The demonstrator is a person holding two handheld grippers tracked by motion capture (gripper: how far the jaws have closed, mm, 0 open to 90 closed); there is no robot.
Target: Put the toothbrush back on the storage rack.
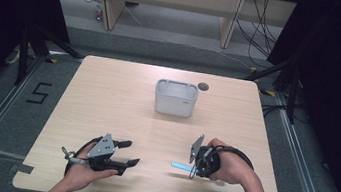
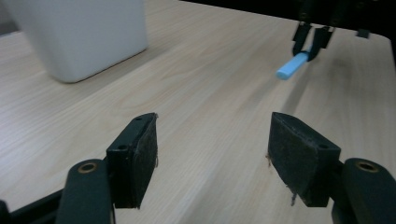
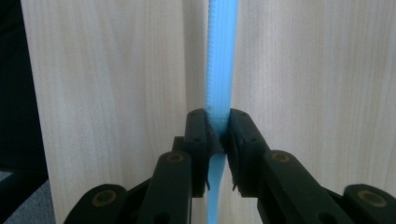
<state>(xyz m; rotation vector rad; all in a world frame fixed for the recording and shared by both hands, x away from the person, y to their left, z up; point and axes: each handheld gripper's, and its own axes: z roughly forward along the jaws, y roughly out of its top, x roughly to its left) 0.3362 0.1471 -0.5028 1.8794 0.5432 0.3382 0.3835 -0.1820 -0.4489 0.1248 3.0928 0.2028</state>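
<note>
Overhead, right gripper (image 1: 192, 167) clamps a blue stick (image 1: 180, 166) just above the table (image 1: 107, 97), near the front edge; left gripper (image 1: 131, 153) gapes. Left gripper view: jaws apart, white container (image 2: 84, 32) ahead. Right gripper view: pads (image 3: 200, 135) pinch the stick (image 3: 220, 70).

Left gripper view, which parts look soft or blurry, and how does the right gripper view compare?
Left gripper view: the white container is soft and bright, the blue stick slightly blurred, the near pads sharper. Right gripper view: the pads and the stick's ridges by them are crisp; its far end washes out.
</note>
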